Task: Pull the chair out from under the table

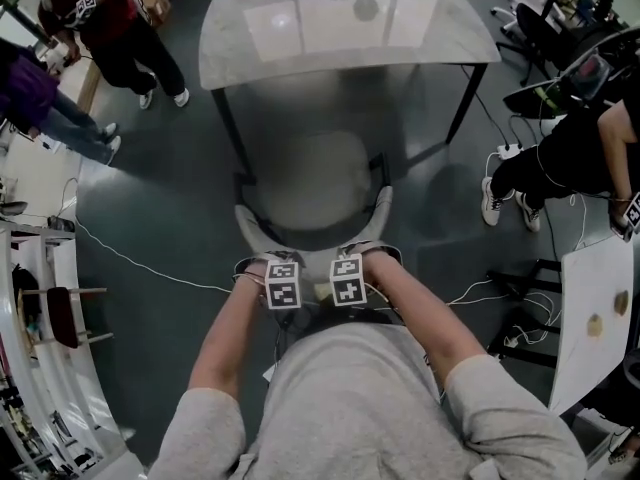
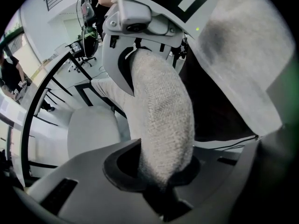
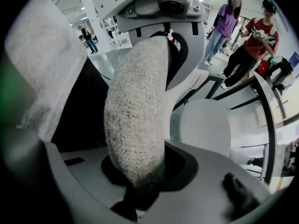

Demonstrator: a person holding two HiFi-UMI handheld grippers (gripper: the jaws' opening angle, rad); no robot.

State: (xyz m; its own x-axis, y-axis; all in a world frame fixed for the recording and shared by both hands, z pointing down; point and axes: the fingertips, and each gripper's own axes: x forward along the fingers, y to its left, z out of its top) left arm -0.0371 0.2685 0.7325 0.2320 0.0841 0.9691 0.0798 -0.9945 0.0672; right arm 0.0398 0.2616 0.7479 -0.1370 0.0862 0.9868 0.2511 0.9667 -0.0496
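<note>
L tongs + R tongs both clenched on knobbly backrest top of light grey fabric chair, seat near pale glass-top table edge.

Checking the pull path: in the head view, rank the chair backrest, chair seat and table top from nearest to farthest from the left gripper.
1. chair backrest: clamped in the left gripper, right at its jaws.
2. chair seat: just beyond the backrest, mid-view.
3. table top: farthest, across the top of the view.
</note>
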